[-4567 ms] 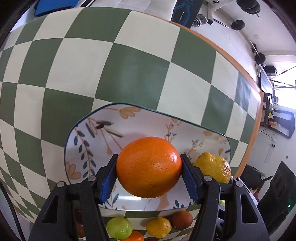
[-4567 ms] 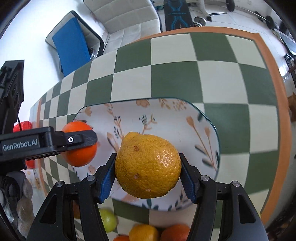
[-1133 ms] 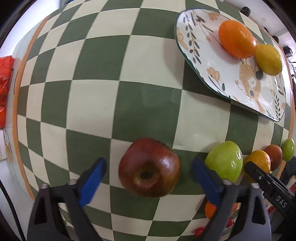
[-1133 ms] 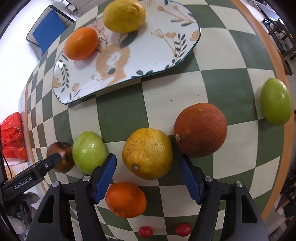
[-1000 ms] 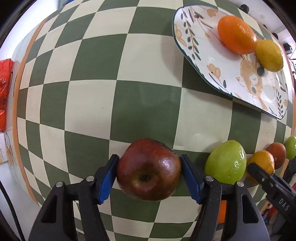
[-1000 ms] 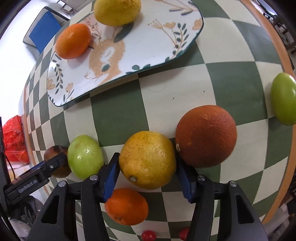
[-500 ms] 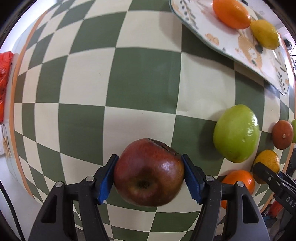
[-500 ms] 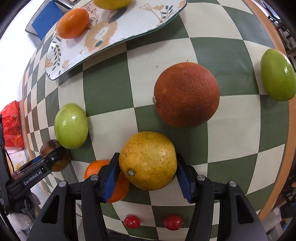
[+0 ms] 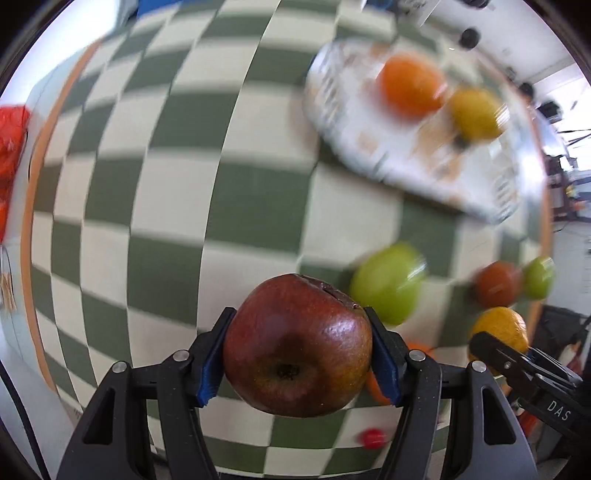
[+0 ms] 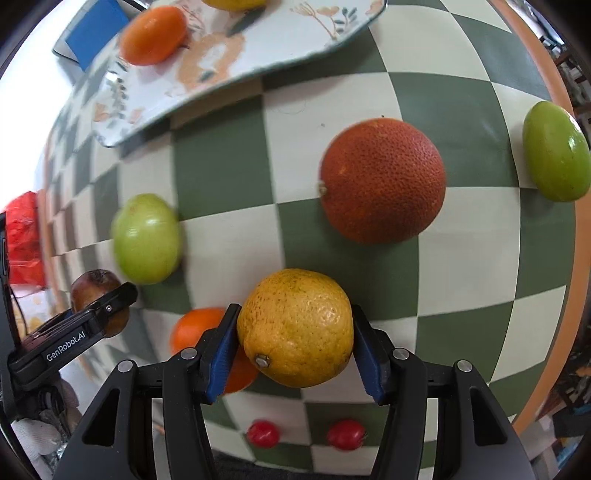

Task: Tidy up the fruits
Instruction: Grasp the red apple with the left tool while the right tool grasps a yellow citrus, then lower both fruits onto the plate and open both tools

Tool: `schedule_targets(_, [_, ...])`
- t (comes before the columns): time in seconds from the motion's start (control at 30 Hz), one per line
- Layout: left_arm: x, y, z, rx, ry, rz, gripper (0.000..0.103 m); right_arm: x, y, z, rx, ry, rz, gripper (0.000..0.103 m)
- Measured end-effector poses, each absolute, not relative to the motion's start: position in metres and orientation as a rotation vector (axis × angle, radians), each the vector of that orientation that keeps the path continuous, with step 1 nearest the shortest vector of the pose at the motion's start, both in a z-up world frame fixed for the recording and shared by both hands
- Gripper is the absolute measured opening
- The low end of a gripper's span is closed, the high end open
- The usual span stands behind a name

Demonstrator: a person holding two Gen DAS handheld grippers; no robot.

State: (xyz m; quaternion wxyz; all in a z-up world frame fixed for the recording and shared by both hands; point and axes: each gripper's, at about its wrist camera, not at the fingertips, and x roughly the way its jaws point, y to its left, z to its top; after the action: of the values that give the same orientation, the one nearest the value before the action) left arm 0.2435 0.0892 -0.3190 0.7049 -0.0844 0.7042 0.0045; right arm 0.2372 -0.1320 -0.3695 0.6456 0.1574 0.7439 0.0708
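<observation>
My left gripper (image 9: 300, 353) is shut on a dark red apple (image 9: 297, 345) and holds it above the checked table. My right gripper (image 10: 295, 347) is shut on a yellow-orange citrus (image 10: 295, 326), also lifted. The floral plate (image 9: 413, 147) lies far right in the left wrist view, blurred, with an orange (image 9: 410, 83) and a lemon (image 9: 474, 114) on it. In the right wrist view the plate (image 10: 258, 48) is at the top with the orange (image 10: 153, 35). The left gripper with the apple (image 10: 94, 291) shows at the lower left there.
On the table lie a dark red-orange citrus (image 10: 382, 181), a green fruit (image 10: 146, 238), another green fruit (image 10: 556, 160) near the right edge, a small orange (image 10: 195, 332) under my right fingers, and two small red fruits (image 10: 263, 434). A red bag (image 10: 24, 236) hangs off the left edge.
Both grippers closed on their fruits, the apple and the yellow-orange citrus, and lifted them off the table. The left view now swings quickly and is blurred.
</observation>
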Motion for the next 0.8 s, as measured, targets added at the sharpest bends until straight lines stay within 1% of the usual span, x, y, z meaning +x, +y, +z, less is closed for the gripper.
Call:
schedule_targets(0.13, [0.301, 0.076, -0.283, -0.171, 1.499, -0.037, 0.064, 0.268, -0.136, -0.317, 0.39, 1.57, 0.229, 0.059])
schedule_targets(0.2, [0.34, 0.065, -0.277, -0.15, 1.486, -0.035, 0.064, 0.296, -0.135, -0.297, 0.363, 1.509, 0.245, 0.059])
schedule_targets(0.27, [0.37, 0.055, -0.289, -0.142, 1.511, -0.034, 0.064, 0.325, -0.132, -0.293, 0.312, 1.472, 0.231, 0.059])
schedule_targets(0.37, [0.402, 0.049, -0.317, -0.18, 1.571, -0.018, 0.064, 0.365, -0.128, -0.307, 0.256, 1.486, 0.212, 0.059])
schedule_targets(0.47, [0.413, 0.051, -0.338, -0.236, 1.639, -0.018, 0.064, 0.393, -0.127, -0.33, 0.212, 1.522, 0.203, 0.059])
schedule_targets(0.67, [0.414, 0.051, -0.352, -0.296, 1.683, -0.025, 0.065, 0.412, -0.123, -0.365, 0.161, 1.561, 0.215, 0.059])
schedule_targets(0.8, [0.411, 0.05, -0.357, -0.317, 1.707, -0.033, 0.065, 0.414, -0.127, -0.374, 0.18, 1.577, 0.232, 0.059])
